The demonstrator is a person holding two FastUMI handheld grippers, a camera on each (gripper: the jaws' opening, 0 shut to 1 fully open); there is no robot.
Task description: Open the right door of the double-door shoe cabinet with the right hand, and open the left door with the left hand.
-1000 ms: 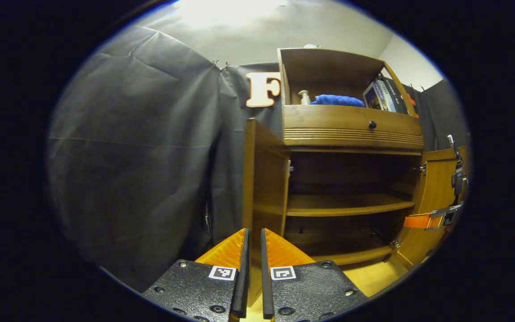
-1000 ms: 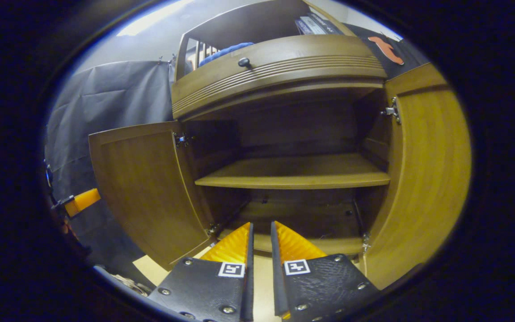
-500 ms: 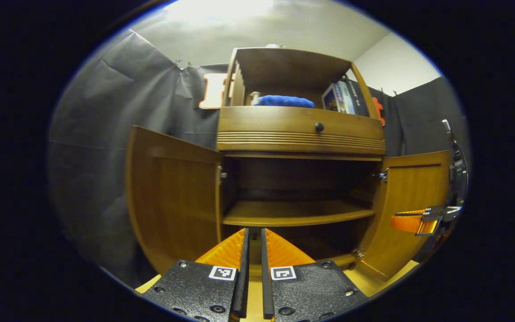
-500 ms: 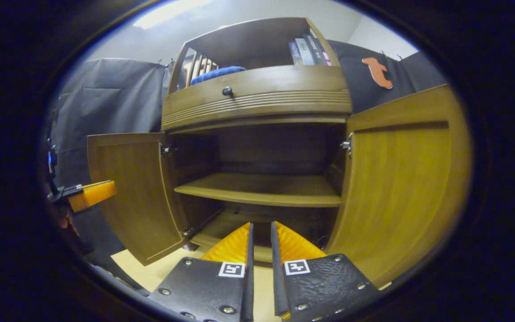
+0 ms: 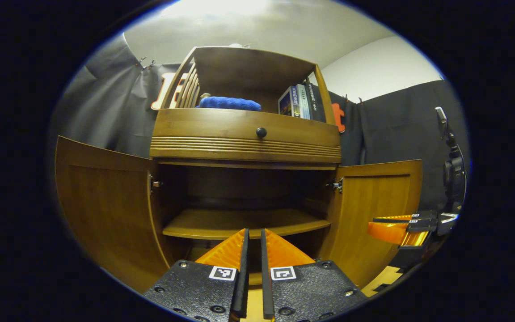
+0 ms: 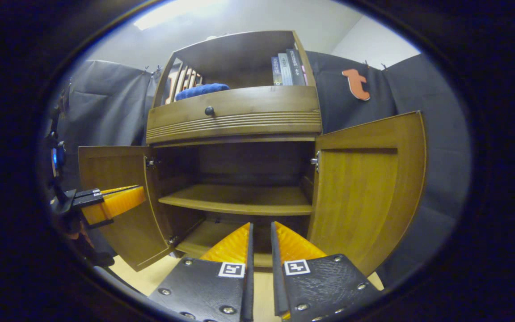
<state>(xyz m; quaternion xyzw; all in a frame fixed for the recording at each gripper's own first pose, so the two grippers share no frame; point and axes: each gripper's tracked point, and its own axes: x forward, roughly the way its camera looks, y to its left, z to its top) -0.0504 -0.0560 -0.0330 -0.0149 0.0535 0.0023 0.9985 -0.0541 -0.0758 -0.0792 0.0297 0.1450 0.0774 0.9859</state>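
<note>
Left door (image 5: pixel 105 201) swung wide open, left tool (image 5: pixel 252 250) in front of cabinet (image 5: pixel 244 134), fingers nearly together, empty; right door (image 5: pixel 373 210) open too; right tool (image 6: pixel 261 250) near-closed, gripping nothing

black screwed tool (image 5: pixel 253 259) plates, square markers

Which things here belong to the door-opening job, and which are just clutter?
Job: shoe cabinet; left door, open; right door, open; left gripper; right gripper.

Clutter: blue cloth; books; drawer knob.
</note>
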